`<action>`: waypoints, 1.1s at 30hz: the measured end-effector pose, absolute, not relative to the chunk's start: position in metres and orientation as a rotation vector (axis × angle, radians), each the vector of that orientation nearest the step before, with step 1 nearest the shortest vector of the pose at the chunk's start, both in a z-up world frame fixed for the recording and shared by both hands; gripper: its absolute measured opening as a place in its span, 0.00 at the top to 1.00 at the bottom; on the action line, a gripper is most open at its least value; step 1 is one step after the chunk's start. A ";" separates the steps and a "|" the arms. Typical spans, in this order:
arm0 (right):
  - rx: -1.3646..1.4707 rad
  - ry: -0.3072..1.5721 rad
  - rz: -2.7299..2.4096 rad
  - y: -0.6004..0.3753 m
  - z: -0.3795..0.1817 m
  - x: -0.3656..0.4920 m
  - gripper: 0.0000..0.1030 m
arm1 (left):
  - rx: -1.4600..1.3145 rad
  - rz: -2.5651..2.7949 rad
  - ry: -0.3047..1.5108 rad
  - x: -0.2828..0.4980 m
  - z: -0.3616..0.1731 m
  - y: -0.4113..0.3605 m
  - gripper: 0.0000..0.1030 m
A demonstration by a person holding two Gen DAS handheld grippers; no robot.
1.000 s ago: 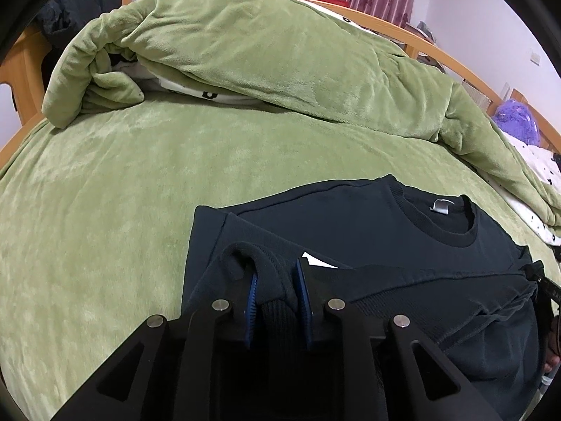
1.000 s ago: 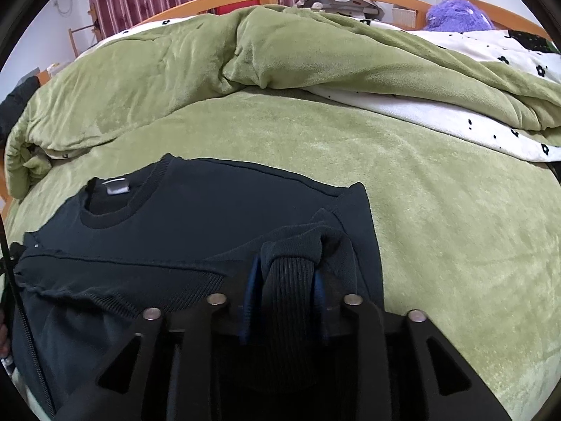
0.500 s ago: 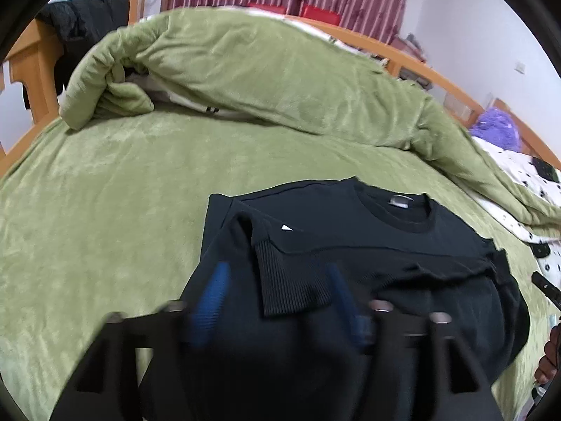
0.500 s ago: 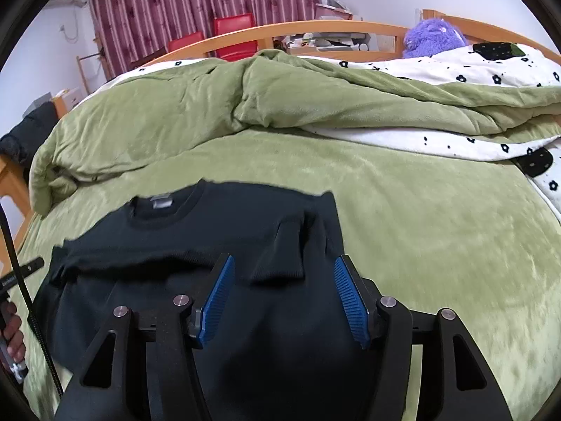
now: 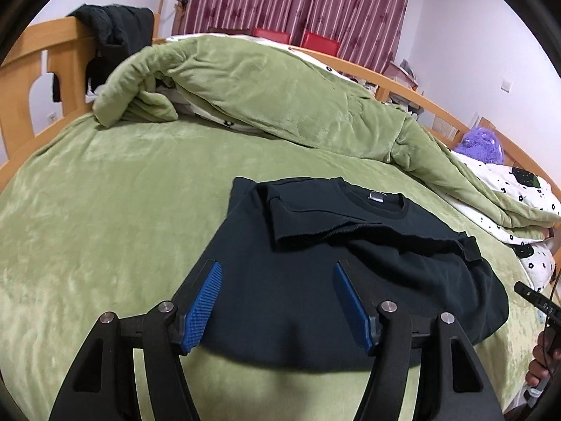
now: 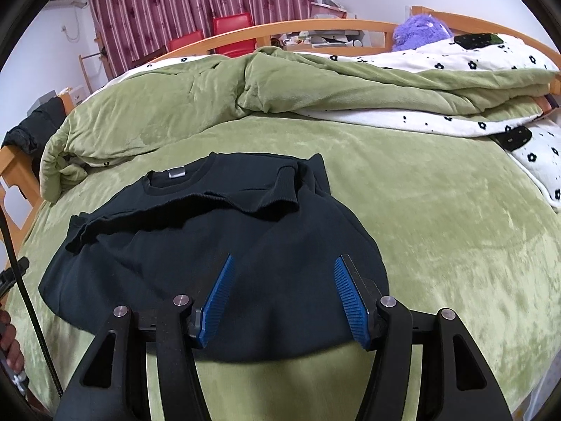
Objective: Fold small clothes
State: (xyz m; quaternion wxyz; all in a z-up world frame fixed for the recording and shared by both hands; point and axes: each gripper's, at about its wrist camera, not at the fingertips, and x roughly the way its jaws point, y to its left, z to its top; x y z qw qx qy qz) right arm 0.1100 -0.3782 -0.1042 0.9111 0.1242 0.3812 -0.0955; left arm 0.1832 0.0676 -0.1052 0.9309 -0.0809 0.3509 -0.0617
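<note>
The left claw (image 5: 277, 301) is spread wide and holds nothing, its blue ribbed pads (image 5: 203, 307) hanging above the near hem of a dark navy sweatshirt (image 5: 308, 280). The right claw (image 6: 284, 301) is likewise spread and empty, its pads (image 6: 219, 300) over the same near hem a little further along. The sweatshirt lies flat on the bed (image 5: 105, 217) just ahead of both claws, collar away from them, with a grey label (image 5: 376, 196) showing inside the neckline (image 6: 177, 172). Both sleeves are folded in across the chest: ahead of the left claw a ribbed cuff (image 5: 301, 226) lies on the body of the garment, and ahead of the right claw the other cuff (image 6: 280, 196) lies the same way, the two sleeves forming a band below the collar. Beyond the sweatshirt, further from the claws, a green plush duvet (image 5: 266, 94) is heaped along the far side of the bed, its white flower-print lining (image 6: 473, 59) turned out to the right of the right claw. A purple plush toy (image 6: 417, 31) sits by the wooden bed frame (image 5: 24, 80) beyond that, and maroon striped curtains (image 5: 298, 3) hang at the back of the room.
</note>
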 end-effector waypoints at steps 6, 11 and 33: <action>0.298 0.779 -0.205 -0.385 -0.105 0.093 0.43 | -0.241 -0.117 0.734 0.159 -0.112 0.087 0.38; 0.334 0.769 -0.204 -0.386 -0.105 0.086 0.43 | -0.241 -0.102 0.728 0.151 -0.114 0.091 0.38; 0.222 0.806 -0.188 -0.367 -0.114 0.093 0.43 | -0.143 -0.100 0.717 0.149 -0.116 0.069 0.38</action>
